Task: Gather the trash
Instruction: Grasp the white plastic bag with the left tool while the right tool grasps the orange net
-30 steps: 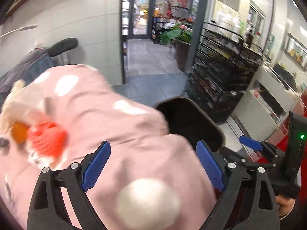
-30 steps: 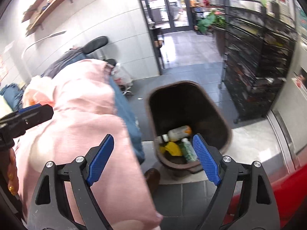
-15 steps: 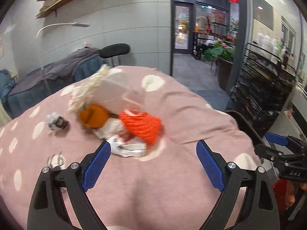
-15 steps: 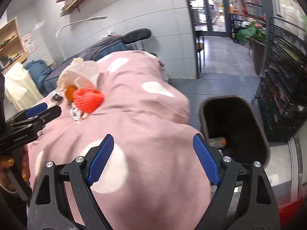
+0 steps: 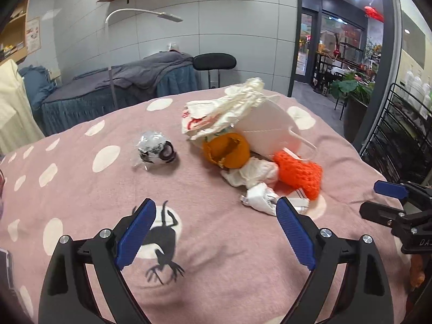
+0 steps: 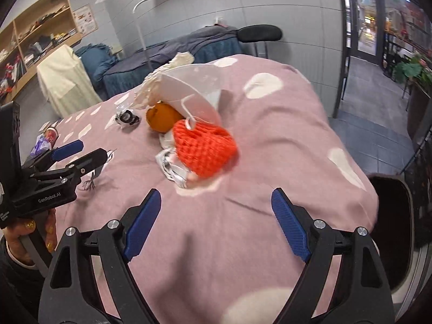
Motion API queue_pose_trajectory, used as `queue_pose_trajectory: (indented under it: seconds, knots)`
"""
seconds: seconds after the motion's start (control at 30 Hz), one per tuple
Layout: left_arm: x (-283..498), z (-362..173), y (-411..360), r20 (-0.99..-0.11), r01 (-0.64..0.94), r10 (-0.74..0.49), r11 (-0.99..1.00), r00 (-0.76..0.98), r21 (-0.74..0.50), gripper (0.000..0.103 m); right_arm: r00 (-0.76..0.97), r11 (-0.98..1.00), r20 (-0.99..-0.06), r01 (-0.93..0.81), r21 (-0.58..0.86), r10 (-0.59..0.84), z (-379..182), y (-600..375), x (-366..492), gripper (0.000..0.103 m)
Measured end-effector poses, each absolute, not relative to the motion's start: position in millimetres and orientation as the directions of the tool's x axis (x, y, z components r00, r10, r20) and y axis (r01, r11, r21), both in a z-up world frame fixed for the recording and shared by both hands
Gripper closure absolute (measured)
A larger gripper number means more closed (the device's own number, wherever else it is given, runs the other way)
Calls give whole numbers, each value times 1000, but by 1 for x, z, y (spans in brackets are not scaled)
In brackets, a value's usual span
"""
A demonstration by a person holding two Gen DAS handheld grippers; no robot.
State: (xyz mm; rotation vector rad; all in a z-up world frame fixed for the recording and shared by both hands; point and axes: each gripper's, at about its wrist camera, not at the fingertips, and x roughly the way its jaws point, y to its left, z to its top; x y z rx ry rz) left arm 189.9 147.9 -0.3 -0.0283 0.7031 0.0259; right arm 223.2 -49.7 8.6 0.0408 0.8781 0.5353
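A heap of trash lies on a pink spotted bed cover (image 5: 216, 256): an orange foam fruit net (image 5: 299, 174) (image 6: 203, 149), orange peel (image 5: 226, 149) (image 6: 162, 117), a white face mask (image 5: 270, 132) (image 6: 189, 89), crumpled white wrappers (image 5: 259, 198) and a crinkled bag (image 5: 224, 110). A small foil ball (image 5: 155, 148) (image 6: 127, 117) lies apart to the left. My left gripper (image 5: 214, 216) is open, short of the heap, with nothing between its fingers. My right gripper (image 6: 214, 208) is open too, hovering before the net.
A dark trash bin (image 6: 391, 216) stands on the floor at the bed's right corner. Beyond are another covered bed (image 5: 121, 86), a black stool (image 5: 214, 62), a lamp (image 5: 140, 13) and a black wire rack (image 5: 399, 135). A small packet (image 6: 46, 140) lies at far left.
Both views swung left from the trash bin and floor onto the bed. The trash heap came into full sight and nearer. Both grippers stayed open and empty.
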Motion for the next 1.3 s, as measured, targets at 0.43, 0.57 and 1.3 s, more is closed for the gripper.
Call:
queue_pose_trajectory:
  seconds: [0.43,0.57,1.3]
  knots:
    - [260,12,159,-647,32,-30,999,762,-8,18,384,854,-818,-468,226,427,-12,14,295,46]
    - [288,12,145,-655,108,-61,994,753,32,18,374,858,-827,-460,228,420,-14,14,302,62]
    - [278,16,162,-648,114,-128,991,750,-63,95,404,849,-777,-436,300,482,-4,-9,281,93]
